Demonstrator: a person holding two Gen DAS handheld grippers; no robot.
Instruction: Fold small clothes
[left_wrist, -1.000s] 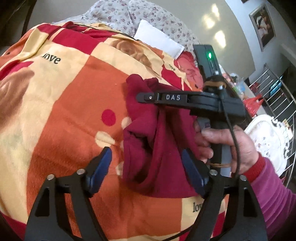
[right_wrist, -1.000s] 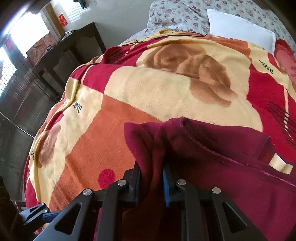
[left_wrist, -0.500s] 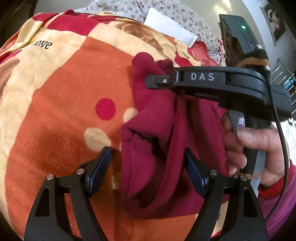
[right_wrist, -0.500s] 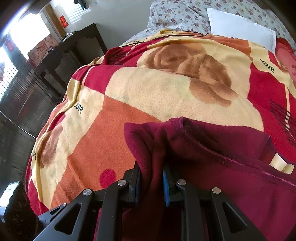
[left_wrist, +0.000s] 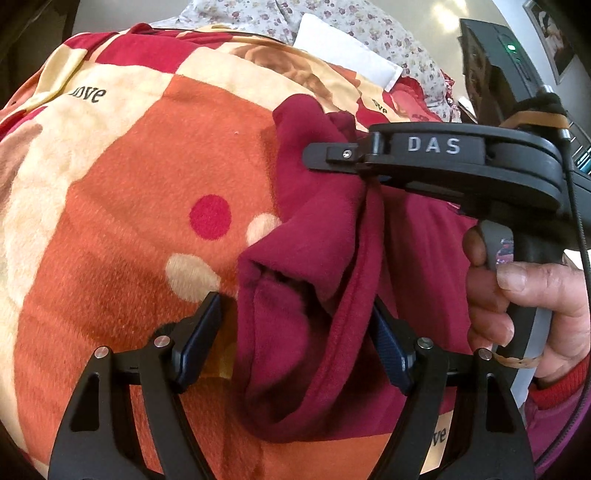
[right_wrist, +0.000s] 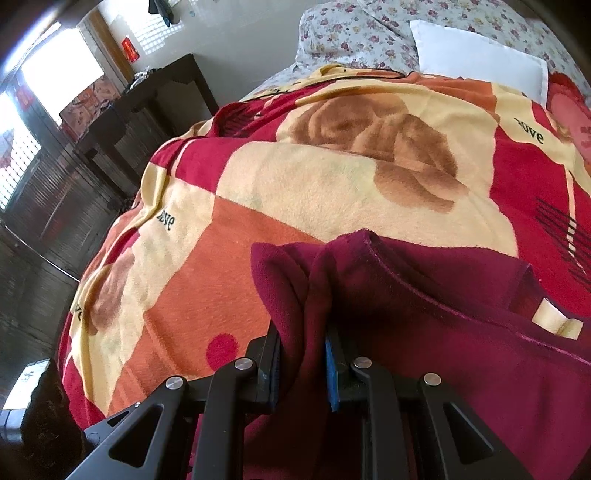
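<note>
Garments we count — one maroon garment | right gripper pinching its bunched edge | left gripper closing around a fold — pads not pressing | one blanket

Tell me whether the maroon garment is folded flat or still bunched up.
Bunched. The maroon garment hangs in loose folds from the right gripper, which pinches its edge above the blanket; no flat fold shows.

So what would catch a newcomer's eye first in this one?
The dark red garment, bunched and lifted off the bed, pinched in the right gripper. Under it lies the loud orange, cream and red blanket printed with "love". The left gripper straddles the garment's hanging fold, its jaws closing but not yet pressing the cloth.
</note>
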